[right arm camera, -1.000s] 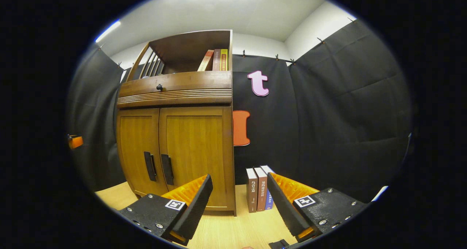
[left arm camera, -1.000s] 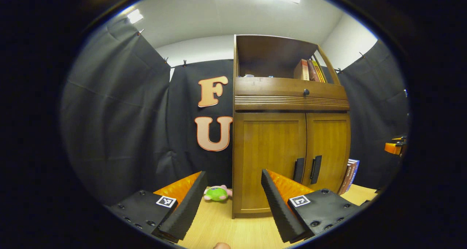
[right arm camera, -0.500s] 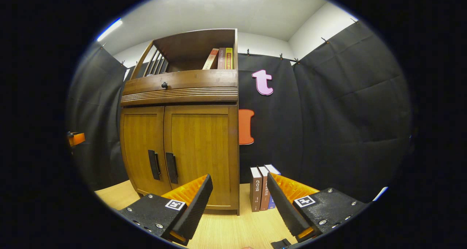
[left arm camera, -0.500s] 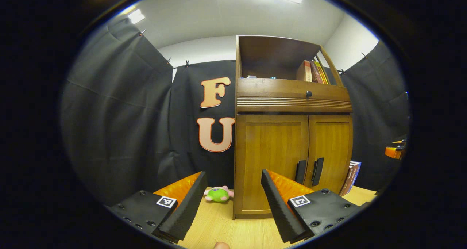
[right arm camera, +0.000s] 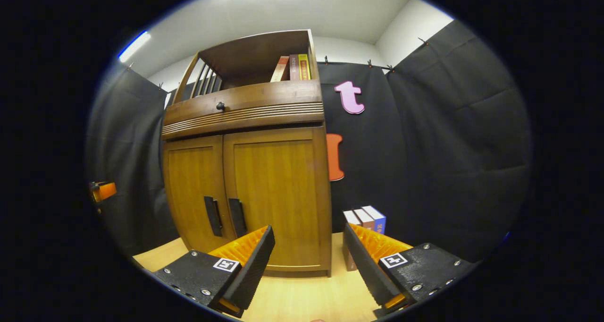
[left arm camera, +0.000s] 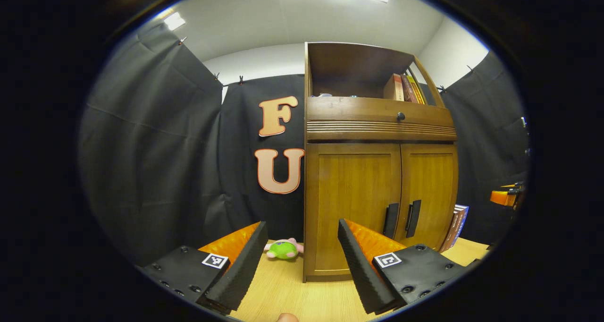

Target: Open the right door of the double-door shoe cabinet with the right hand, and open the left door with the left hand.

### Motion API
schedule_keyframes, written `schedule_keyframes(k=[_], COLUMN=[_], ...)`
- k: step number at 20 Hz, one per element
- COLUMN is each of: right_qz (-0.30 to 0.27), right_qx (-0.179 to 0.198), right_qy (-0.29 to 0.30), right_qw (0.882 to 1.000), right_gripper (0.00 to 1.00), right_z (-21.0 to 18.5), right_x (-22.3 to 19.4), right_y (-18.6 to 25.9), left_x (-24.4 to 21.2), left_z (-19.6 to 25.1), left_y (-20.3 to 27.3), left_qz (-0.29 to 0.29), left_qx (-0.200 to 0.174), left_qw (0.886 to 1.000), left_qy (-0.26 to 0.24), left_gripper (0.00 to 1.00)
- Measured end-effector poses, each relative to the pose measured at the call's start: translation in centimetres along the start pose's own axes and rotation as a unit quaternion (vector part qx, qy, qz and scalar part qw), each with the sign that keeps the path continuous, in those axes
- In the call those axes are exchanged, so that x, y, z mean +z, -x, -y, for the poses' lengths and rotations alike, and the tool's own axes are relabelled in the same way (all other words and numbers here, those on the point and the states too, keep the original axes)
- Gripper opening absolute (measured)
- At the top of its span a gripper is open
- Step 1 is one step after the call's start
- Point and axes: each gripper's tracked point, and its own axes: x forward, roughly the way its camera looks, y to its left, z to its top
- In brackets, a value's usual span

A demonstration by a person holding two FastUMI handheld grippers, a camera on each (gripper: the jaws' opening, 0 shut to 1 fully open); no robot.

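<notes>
- The brown wooden double-door shoe cabinet (left arm camera: 380, 171) stands right of centre in the left gripper view and left of centre in the right gripper view, resting on the pale wooden tabletop (right arm camera: 302, 300).
- Both doors are shut. The right door (right arm camera: 276, 197) and the left door (left arm camera: 354, 199) meet at a central seam, with two black vertical bar handles just beside each other: the right door's handle (right arm camera: 237, 216) and the left door's handle (left arm camera: 390, 220).
- The right gripper (right arm camera: 309, 260), at the bottom of its own view, has its black-padded orange fingers spread wide with nothing between them; it is apart from the door, and the handle lies up and left of its gap.
- The left gripper (left arm camera: 299, 260) is likewise spread and empty, aimed at the cabinet's left edge, with the handle up and right of its gap.
- Judged from this, the task is at the approach stage. The jaws are probably held wide so that each can straddle a narrow bar handle, one gripper on each side so the doors can swing apart.
- Farther out: upright books (right arm camera: 365, 216) stand by the cabinet's right side, a green and pink plush toy (left arm camera: 282, 249) lies by its left side, and more books (left arm camera: 403, 88) lean on the open top shelf above a drawer with a small dark knob (left arm camera: 401, 116).
</notes>
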Motion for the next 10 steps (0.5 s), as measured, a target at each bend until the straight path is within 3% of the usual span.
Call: schedule_keyframes(k=[10], right_qz=[-0.043], right_qx=[0.047], right_qy=[0.004], right_qw=[0.998], right_gripper=[0.93], right_z=[-8.9], right_x=[-4.6], right_y=[-5.9], left_x=[-1.3], left_z=[-0.3], left_y=[-0.7], left_qz=[-0.013], left_qx=[-0.006], left_qw=[1.000], left_qy=[0.000], left_gripper=[0.95])
